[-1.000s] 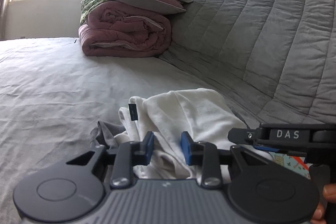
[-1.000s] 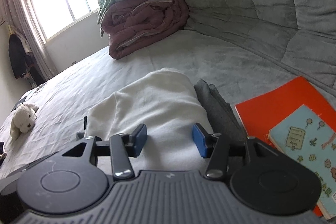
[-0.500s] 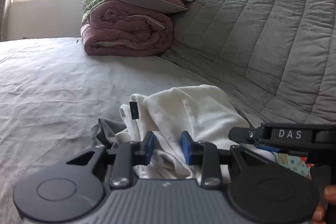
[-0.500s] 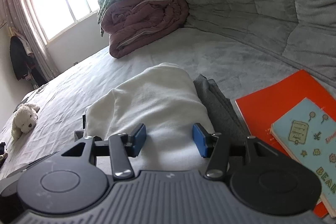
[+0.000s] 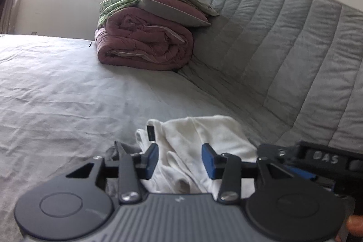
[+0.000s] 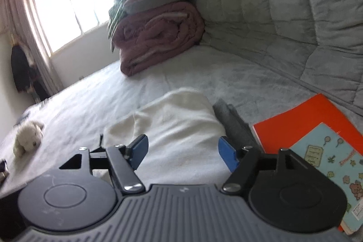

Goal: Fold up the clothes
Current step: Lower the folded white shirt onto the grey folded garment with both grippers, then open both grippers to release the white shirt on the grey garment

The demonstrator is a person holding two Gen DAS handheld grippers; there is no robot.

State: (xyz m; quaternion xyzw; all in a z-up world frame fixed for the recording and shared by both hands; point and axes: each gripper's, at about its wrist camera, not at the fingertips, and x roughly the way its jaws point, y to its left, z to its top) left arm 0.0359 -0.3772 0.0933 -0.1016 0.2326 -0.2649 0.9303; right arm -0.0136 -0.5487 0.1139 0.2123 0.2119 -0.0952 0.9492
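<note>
A folded white garment [image 5: 199, 140] [image 6: 179, 128] lies on the grey bed sheet [image 5: 56, 94], on top of a folded grey garment [image 6: 236, 124]. My left gripper [image 5: 180, 160] hovers just above the white garment's near edge. Its jaws are opening and the cloth lies under the gap, not pinched. My right gripper [image 6: 183, 151] is over the same white garment from the other side. Its jaws are opening wide, and the blue pads [image 6: 226, 153] stand apart from the fabric. The right gripper's body [image 5: 322, 160] shows at the left wrist view's right edge.
A rolled maroon quilt [image 5: 145, 49] [image 6: 158, 35] with pillows and a green patterned cloth sits at the head of the bed, against the quilted grey backrest [image 5: 283, 49]. An orange book [image 6: 301, 121] and a light blue notebook [image 6: 329, 165] lie right of the clothes. A white plush toy [image 6: 27, 137] lies far left.
Both grippers have widened their jaws and lifted slightly off the white garment. The garment stays where it lay.
</note>
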